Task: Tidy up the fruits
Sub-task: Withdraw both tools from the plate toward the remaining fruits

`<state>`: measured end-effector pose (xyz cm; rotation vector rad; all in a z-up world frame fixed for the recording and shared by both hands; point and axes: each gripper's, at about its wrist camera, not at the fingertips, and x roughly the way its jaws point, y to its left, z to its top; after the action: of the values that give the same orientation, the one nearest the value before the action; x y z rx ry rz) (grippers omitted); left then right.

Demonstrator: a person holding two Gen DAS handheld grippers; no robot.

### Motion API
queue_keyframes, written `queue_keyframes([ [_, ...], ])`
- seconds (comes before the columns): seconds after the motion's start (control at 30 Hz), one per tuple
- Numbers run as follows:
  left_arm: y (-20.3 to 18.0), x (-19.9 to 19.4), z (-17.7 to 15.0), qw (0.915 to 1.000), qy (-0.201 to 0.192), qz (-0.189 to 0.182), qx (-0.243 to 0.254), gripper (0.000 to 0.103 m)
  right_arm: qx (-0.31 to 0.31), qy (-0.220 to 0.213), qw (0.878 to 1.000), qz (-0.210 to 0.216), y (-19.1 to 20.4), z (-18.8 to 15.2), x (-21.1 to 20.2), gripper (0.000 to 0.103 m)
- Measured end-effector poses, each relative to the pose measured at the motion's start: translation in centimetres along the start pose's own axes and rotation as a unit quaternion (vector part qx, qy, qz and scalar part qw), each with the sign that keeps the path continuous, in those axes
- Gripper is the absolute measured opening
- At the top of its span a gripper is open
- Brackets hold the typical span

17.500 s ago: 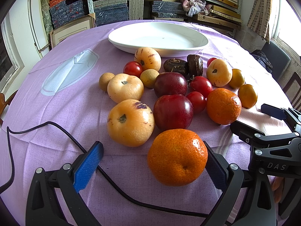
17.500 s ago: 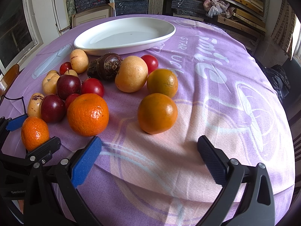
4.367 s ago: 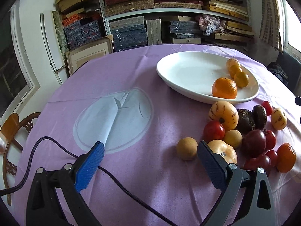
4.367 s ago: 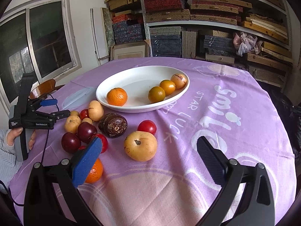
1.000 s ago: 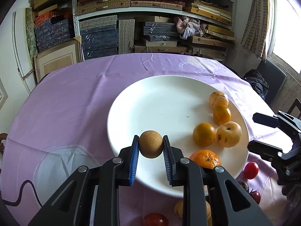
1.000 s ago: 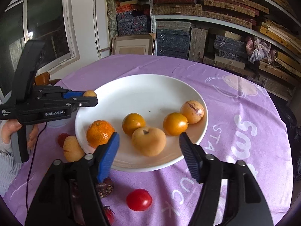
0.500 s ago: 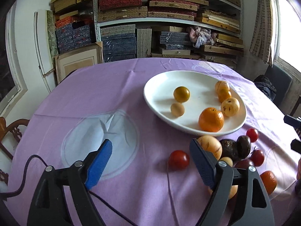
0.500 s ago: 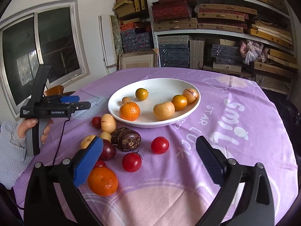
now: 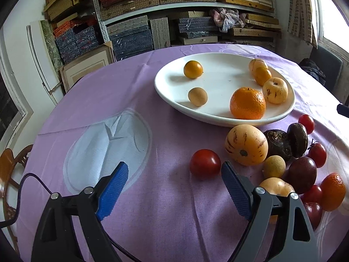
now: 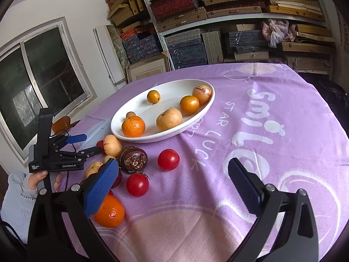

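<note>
A white plate (image 9: 170, 91) is seen in the upper right of the frame, with six fruits in it, among them a big orange (image 9: 247, 103). The left gripper (image 9: 174, 182) is held open at the bottom, empty. A red tomato (image 9: 205, 163) lies just beside its right finger.

Left gripper (image 9: 174, 187): jaws spread wide, nothing between the blue pads, both fingers angled downward. Seen from the right wrist view, the same left gripper (image 10: 81, 144) juts in from the left edge, fingers level and apart, one above the other. A hand (image 10: 41, 180) grips its handle from below, fingers curled round the black body, a pale knitted sleeve (image 10: 15, 193) reaching to the wrist.

Right gripper (image 10: 172, 187): jaws fully apart, empty, blue pads facing each other, pointed forward and downward. The hand carrying it is out of view.
</note>
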<state>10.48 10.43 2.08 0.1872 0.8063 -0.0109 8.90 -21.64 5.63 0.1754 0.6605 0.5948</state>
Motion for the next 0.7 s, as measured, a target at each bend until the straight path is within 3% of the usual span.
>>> queue_keyframes([
  [0.17, 0.6, 1.1, 0.3, 0.9997, 0.017, 0.019, -0.003, 0.091, 0.025, 0.006, 1.0, 0.0, -0.9, 0.1, 0.2, 0.099],
  [0.33, 2.7, 0.8, 0.3, 0.9989, 0.016, 0.024, -0.036, 0.091, 0.031, 0.011, 0.999, 0.002, -1.0, 0.0, 0.4, 0.099],
  [0.5, 1.9, -0.7, 0.3, 0.9994, -0.017, -0.02, -0.022, 0.09, 0.029, 0.013, 0.999, 0.003, -1.0, 0.1, 0.5, 0.099],
  [0.57, 1.4, -0.8, 0.4, 0.9989, -0.021, -0.038, -0.014, 0.075, 0.029, 0.013, 0.999, 0.003, -1.0, 0.1, 0.5, 0.099],
  [0.7, 0.9, -1.1, 0.7, 0.9974, -0.029, -0.066, -0.008, 0.072, 0.027, 0.014, 1.0, 0.005, -0.9, 0.1, 0.6, 0.099],
])
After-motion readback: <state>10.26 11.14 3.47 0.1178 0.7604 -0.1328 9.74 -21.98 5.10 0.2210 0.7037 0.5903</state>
